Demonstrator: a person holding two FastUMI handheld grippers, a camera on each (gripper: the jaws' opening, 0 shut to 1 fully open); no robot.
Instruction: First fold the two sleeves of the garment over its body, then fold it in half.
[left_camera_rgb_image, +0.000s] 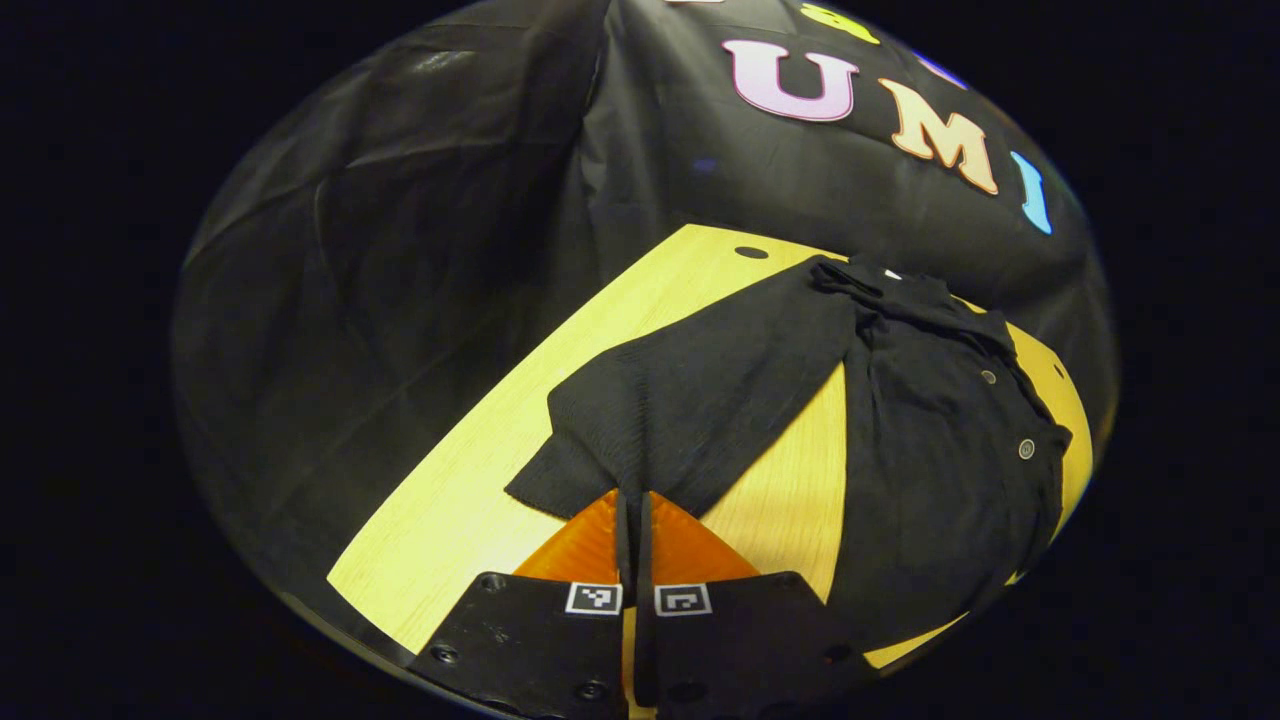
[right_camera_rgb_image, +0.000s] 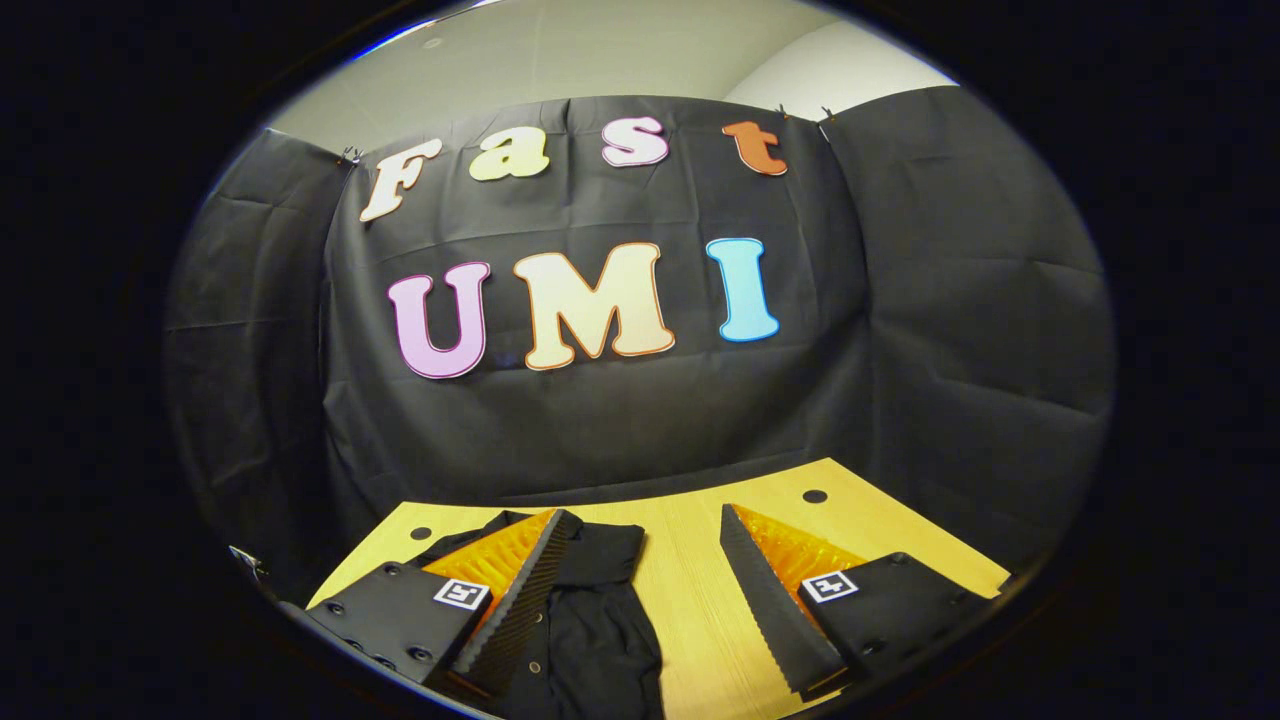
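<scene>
A black buttoned garment (left_camera_rgb_image: 940, 470) lies on the yellow wooden table (left_camera_rgb_image: 470, 520), collar toward the far edge. One sleeve (left_camera_rgb_image: 700, 390) stretches out from the body toward the near left. In the left gripper view my left gripper (left_camera_rgb_image: 635, 497) is shut on that sleeve's cuff end, with the fingers pressed together over the fabric. In the right gripper view my right gripper (right_camera_rgb_image: 645, 515) stands open and wide above the table. The garment's collar and button placket (right_camera_rgb_image: 590, 610) lie under and beside its left finger. Nothing sits between its fingers.
Black cloth walls close in the table on the far side and both flanks. Small round holes (right_camera_rgb_image: 815, 496) mark the tabletop near its back corners. Bare wood (right_camera_rgb_image: 700, 600) shows to the right of the garment.
</scene>
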